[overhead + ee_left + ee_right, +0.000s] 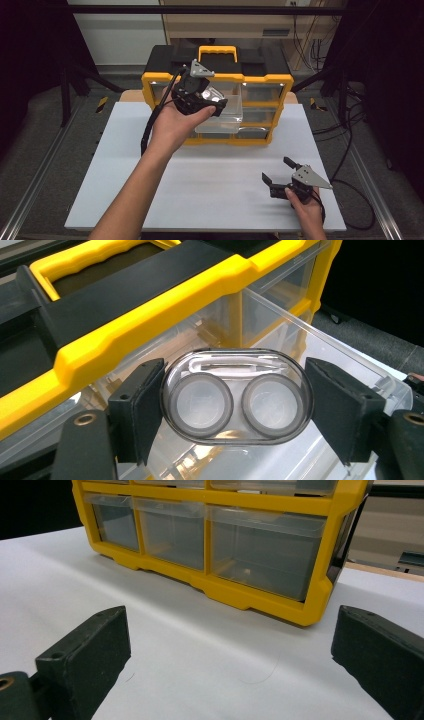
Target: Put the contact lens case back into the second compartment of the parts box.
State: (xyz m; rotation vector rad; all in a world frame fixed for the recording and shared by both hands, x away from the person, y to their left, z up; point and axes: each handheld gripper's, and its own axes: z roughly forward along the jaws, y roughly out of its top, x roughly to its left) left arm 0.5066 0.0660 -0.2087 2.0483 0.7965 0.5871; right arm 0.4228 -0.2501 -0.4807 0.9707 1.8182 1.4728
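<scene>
Left gripper (216, 102) is clamped on a clear oval lens case (237, 396), one jaw on each narrow end; the gripper view shows both pads pressed against the case wall. The case has two round wells and what looks like a pair of small tweezers under its lid, though glare makes that reading uncertain. It hangs in the air directly over the open drawer (350, 360), a clear drawer pulled out of the upper row of the yellow organiser (165, 80) at the far side of the table (200, 190).

Right gripper (276, 171) rests low on the table near the right front corner, well apart from the organiser. Its jaws stand wide with nothing between them.

Step in hand, as judged: placing the case into the drawer. The carry appears complete; the lowering does not.

Next move calls for a straight descent until the case sits on the drawer floor, keeping it level and inside the drawer walls, then parting the jaws and lifting clear. The drawer then remains to be pushed shut, and the idle right gripper is well placed for that
</scene>
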